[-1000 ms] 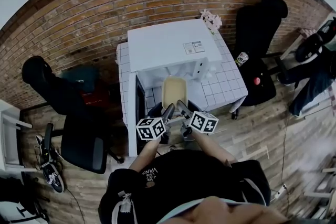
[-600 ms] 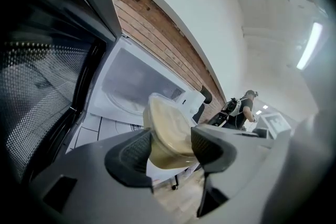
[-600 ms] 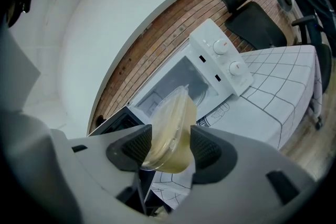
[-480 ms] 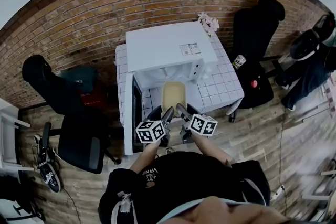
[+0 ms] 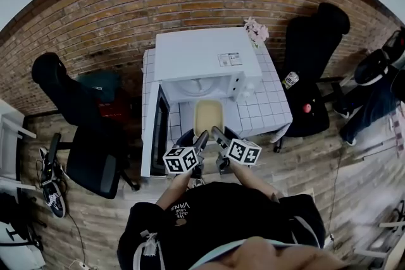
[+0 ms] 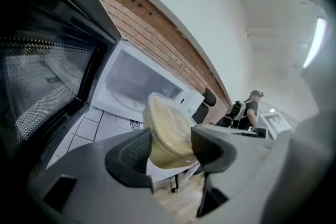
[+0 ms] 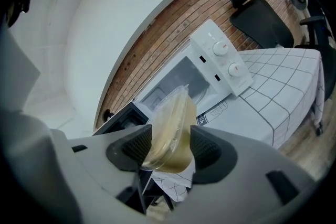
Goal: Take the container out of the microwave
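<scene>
Left tongs (image 5: 203, 135) and right tongs (image 5: 216, 132) both pinch the container (image 5: 207, 117) by its near end.
It hangs over the bench (image 5: 269, 101), just outside the open microwave (image 5: 202, 57). The lidded plastic tub looks light, thin and springy, with soft filling, so I judge a hard squeeze would buckle it. The rim is the stiffest hold; keep it level.
</scene>
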Demonstrator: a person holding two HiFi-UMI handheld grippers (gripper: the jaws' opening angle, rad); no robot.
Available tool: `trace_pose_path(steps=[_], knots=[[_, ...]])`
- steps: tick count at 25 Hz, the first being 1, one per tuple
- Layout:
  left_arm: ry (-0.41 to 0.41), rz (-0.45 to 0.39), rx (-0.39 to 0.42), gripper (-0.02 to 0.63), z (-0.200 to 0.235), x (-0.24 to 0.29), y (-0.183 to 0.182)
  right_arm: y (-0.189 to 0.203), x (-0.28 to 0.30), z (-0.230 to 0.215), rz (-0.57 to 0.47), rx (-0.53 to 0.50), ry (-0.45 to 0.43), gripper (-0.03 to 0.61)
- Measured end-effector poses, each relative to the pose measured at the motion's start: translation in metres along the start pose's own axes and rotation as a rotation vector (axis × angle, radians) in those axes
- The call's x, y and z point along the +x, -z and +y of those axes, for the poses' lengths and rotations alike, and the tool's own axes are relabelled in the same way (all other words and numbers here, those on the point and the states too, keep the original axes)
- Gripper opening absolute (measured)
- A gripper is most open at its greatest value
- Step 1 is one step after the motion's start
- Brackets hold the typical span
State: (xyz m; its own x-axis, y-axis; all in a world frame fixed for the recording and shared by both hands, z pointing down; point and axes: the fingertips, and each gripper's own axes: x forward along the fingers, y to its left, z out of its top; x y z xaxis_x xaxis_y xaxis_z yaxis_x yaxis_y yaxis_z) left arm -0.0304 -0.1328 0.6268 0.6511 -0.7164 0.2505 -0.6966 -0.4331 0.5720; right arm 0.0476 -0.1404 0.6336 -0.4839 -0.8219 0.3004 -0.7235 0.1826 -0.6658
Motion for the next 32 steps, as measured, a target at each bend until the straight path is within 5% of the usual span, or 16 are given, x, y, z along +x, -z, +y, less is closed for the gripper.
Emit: trace_pose_path(steps=[32], knots=[[-0.167, -0.066, -0.061, 0.233, -0.040, -0.038, 0.053, 0.032, -0.053, -0.011, 0.163, -0.033, -0.108, 0.218]])
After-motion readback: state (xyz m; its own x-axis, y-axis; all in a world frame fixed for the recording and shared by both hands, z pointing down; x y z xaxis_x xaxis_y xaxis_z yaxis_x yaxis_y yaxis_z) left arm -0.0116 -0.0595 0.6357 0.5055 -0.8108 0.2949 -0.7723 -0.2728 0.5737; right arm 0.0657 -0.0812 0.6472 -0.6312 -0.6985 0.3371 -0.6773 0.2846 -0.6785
